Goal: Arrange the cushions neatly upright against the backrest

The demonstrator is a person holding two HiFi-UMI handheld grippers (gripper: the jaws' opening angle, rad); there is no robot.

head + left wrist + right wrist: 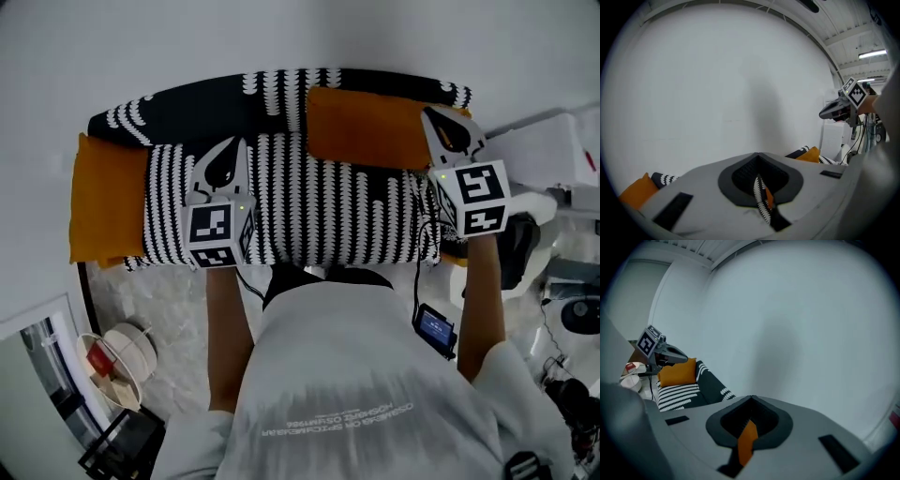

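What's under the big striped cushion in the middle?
An orange cushion sticks out from beneath the striped cushion's left end. Whatever else lies under it is covered.

Pale speckled floor (159,300) at 7 o'clock | round white basket (131,345) with a red item (97,359) at 8 o'clock | small lit screen (436,328) at 4 o'clock | boxy white cabinet (548,155) at 2 o'clock

No text is legible; the print on the shirt (352,420) is too blurred.
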